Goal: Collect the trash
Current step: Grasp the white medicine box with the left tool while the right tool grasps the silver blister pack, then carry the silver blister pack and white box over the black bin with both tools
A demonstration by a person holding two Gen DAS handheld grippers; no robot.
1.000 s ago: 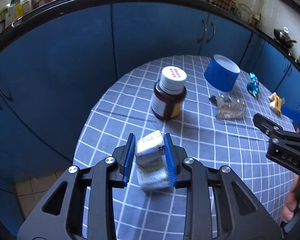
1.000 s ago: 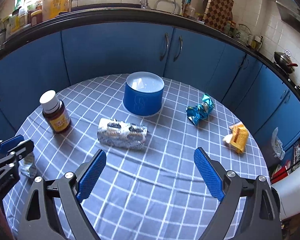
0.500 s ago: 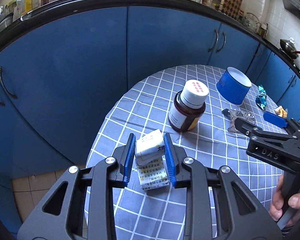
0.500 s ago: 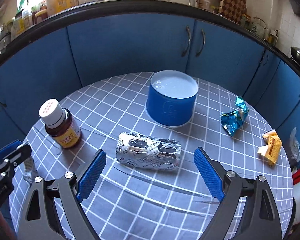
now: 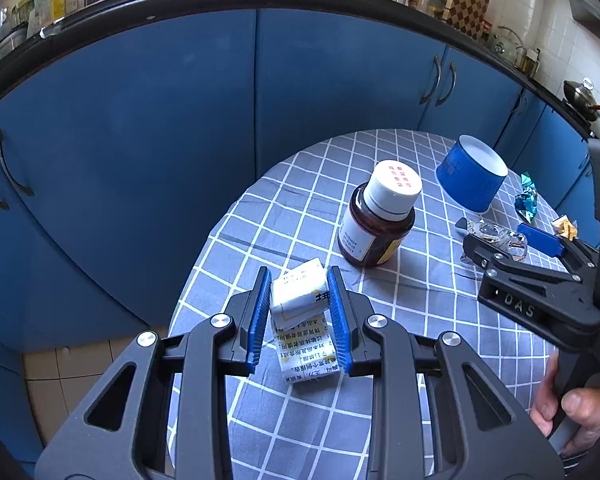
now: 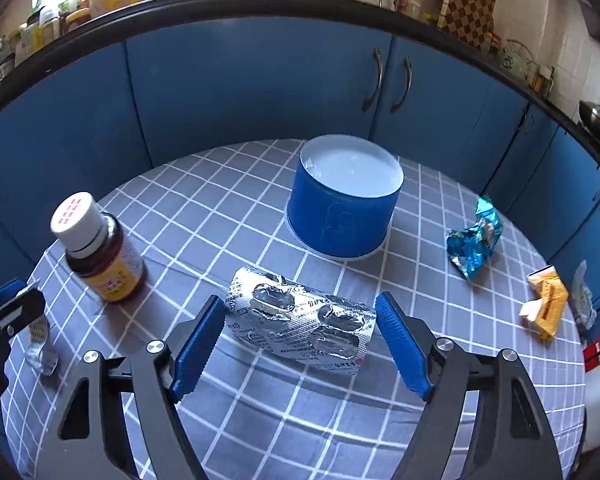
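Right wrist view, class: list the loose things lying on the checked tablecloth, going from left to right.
Brown glass bottle with white cap → silver foil blister pack → round blue tub → crumpled blue foil wrapper → small yellow carton.

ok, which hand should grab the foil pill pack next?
Right. The right hand-held gripper already straddles the foil pill pack, its jaws just closing in but not yet pressing. The left hand-held gripper is shut on a small white box.

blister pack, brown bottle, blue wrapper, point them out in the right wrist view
blister pack (image 6: 300, 320), right wrist view, middle of its foil face
brown bottle (image 6: 108, 268), right wrist view, its yellow label
blue wrapper (image 6: 474, 246), right wrist view, crumpled middle
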